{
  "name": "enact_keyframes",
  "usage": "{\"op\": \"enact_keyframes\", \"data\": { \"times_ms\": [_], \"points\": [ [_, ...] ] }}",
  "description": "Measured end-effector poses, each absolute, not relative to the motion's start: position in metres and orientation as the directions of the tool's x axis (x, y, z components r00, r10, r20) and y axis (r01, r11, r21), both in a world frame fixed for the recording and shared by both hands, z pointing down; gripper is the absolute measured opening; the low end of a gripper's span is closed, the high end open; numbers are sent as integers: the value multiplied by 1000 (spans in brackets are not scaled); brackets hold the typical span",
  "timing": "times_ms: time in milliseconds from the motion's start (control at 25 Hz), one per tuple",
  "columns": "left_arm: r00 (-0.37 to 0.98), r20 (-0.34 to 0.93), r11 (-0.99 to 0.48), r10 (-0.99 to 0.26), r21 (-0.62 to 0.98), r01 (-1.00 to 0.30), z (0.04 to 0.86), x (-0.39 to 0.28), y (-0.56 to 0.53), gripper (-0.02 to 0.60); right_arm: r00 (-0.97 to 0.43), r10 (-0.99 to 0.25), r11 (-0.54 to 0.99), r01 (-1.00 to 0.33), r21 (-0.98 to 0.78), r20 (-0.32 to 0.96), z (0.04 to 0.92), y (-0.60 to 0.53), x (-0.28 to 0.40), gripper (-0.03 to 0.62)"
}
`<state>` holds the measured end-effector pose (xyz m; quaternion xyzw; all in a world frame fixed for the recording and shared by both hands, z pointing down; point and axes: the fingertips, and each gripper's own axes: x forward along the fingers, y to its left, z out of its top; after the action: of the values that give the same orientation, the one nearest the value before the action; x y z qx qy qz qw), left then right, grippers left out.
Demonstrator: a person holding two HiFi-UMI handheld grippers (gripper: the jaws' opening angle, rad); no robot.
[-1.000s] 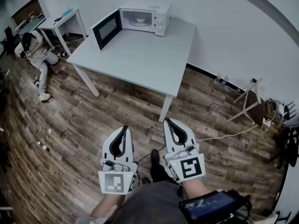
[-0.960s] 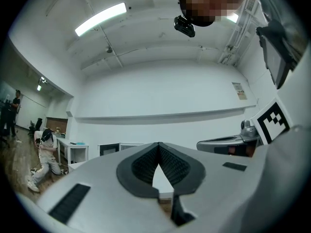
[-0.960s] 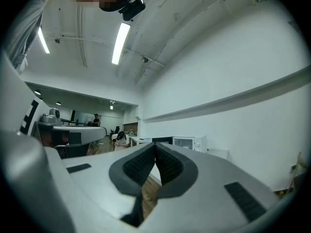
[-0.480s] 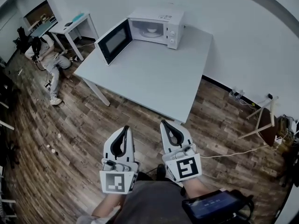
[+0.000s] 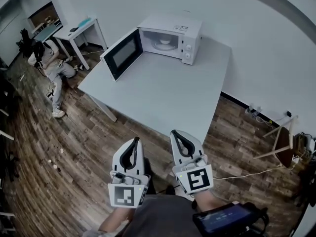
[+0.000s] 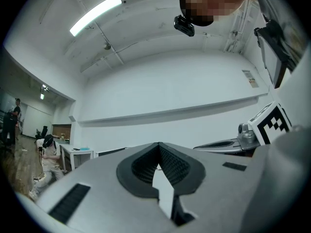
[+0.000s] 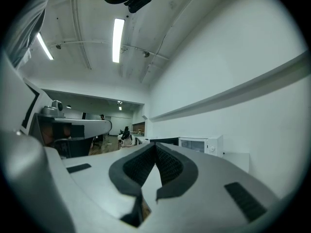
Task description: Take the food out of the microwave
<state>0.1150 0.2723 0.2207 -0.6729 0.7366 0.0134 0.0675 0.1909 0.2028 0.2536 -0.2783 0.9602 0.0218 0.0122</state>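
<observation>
A white microwave (image 5: 173,36) stands at the far end of a grey table (image 5: 163,90), its dark-windowed door (image 5: 121,54) swung open to the left. Inside sits a white bowl (image 5: 164,42) of food. Both grippers hover over the wooden floor, short of the table's near edge. The left gripper (image 5: 134,141) has its jaws together with nothing between them, and so does the right gripper (image 5: 176,134). In the right gripper view the microwave (image 7: 201,143) shows far ahead, right of that gripper (image 7: 155,144). The left gripper (image 6: 158,144) faces the white wall.
A person (image 5: 47,63) sits on the floor at the far left beside a small white desk (image 5: 79,27). A folding stand (image 5: 281,144) and cables lie at the right by the wall. A dark device (image 5: 222,218) is strapped near the right forearm.
The table and microwave have drawn closer and lower in the head view as both grippers advanced towards them. The jaws of both stayed closed.
</observation>
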Motion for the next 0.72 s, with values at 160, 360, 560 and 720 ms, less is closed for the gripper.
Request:
{"op": "enact_keyframes", "data": {
  "times_ms": [160,360,560,720],
  "points": [
    [-60,-114,67,-992,-59,-996,231,87,242,6,-831,-556,830,-556,41,-25,262,173,164,6],
    [-14,-94,18,-995,-42,-999,245,35,199,6,-799,-601,798,-601,45,-3,272,133,116,6],
    [72,-86,-68,-994,-43,-997,244,-18,144,6,-766,-642,766,-641,41,16,271,83,55,6],
    [139,-88,-137,-986,-32,-990,241,-53,110,6,-744,-668,744,-666,53,25,267,54,12,6]
  ]
}}
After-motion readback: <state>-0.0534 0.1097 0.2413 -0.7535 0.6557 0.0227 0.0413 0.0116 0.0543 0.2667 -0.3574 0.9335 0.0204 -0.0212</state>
